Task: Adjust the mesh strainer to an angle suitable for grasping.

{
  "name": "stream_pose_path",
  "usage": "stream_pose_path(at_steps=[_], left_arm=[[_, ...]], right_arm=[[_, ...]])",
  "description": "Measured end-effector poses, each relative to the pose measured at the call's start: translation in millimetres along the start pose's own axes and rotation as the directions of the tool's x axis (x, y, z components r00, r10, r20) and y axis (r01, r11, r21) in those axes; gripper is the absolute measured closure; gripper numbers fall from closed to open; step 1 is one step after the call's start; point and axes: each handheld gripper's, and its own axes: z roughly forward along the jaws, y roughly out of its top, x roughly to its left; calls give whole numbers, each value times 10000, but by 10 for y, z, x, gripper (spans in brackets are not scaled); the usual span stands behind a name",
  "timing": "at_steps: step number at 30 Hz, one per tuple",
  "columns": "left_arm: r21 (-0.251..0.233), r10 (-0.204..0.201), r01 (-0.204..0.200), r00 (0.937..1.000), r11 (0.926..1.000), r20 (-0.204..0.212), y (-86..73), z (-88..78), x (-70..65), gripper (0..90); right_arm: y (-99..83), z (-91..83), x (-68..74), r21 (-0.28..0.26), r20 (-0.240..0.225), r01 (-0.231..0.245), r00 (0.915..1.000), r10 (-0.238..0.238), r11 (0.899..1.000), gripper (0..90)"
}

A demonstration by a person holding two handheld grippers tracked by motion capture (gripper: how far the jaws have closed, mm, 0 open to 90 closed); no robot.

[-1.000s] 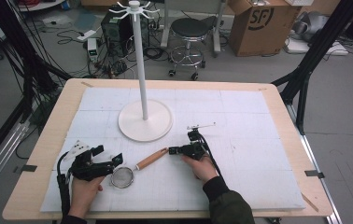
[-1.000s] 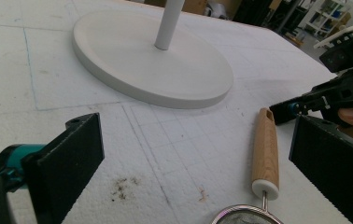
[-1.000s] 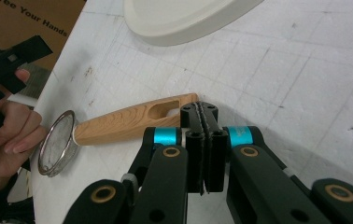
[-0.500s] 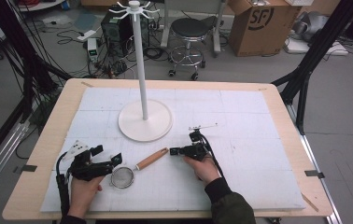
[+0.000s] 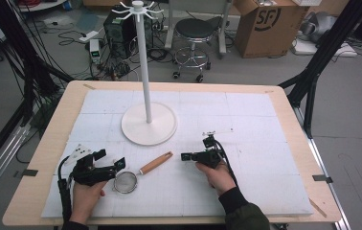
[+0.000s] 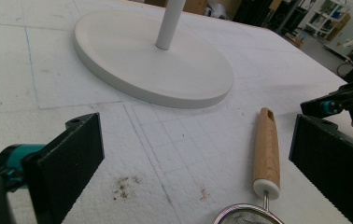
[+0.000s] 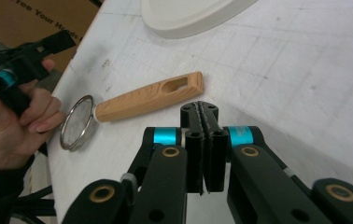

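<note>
From above, a small strainer with a wooden handle lies on the white mat, in front of the round base of a white stand. The left gripper rests just left of the strainer's mesh bowl, jaws spread, holding nothing. The right gripper sits a little to the right of the handle's free end, pointing at it but apart from it.

In the left gripper view, the two black jaws stand wide apart over the mat; the handle lies between them nearer the right jaw, with the mesh rim at the bottom edge.

In the right gripper view, the jaws are almost together with only a slit between the pads, having just been opening slightly with nothing between them. The handle lies just beyond their tips, the mesh bowl next to the other hand.
</note>
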Motion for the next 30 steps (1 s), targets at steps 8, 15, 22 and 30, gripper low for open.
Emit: stream_pose_path(at_steps=[8,15,22,30], left_arm=[[46,38,-38,10000,10000,-25,-10,-1,-9,38],[103,71,-71,10000,9999,65,-14,0,-20,38],[110,63,-64,9999,9999,102,-15,-1,-21,38],[239,295,-300,9994,9993,175,-21,16,-54,38]], right_arm=[[-64,-198,-58,-252,-294,104,9995,-111,9996,635],[-70,-301,-24,-527,-397,477,9980,-498,9975,512],[-99,-452,-18,-851,-346,902,9950,-934,9923,422],[-141,-655,-94,-1384,-117,1203,9923,-1231,9830,320]])
